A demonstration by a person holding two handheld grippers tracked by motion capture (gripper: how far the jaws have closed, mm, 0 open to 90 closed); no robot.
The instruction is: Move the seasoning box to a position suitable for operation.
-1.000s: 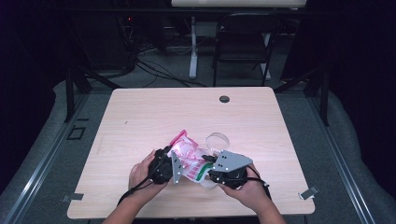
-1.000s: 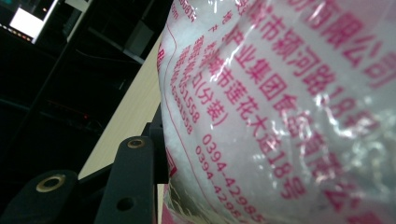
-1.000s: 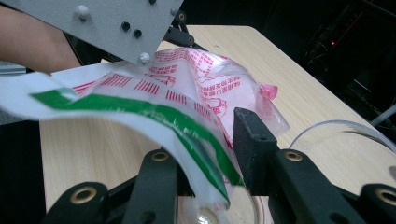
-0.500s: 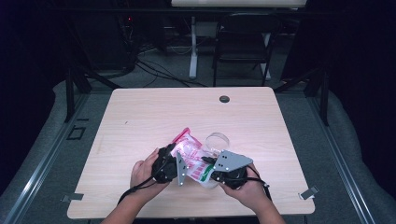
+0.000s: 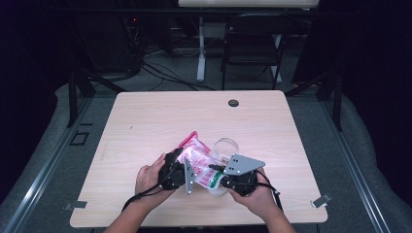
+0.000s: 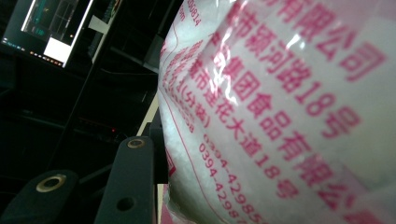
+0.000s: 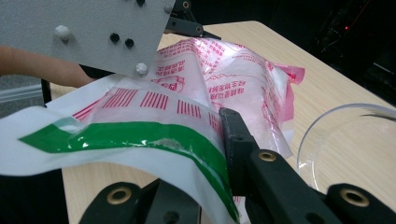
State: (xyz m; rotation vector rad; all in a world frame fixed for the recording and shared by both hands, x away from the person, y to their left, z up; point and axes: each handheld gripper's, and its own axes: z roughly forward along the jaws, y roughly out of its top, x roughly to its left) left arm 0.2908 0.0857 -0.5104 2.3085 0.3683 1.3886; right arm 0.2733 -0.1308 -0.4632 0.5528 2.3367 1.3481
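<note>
bag on table (near edge); bowl behind

In my left tongs' view the bag runs off the frame at twelve, three and six o'clock, its nearest print blurred. It hides one jaw. In my right tongs' view the clear bowl is cut off at three o'clock.

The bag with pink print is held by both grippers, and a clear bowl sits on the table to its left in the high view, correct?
Not quite. In the high view the clear bowl sits to the right of the bag, not its left. Both the left gripper and right gripper do hold it.
</note>
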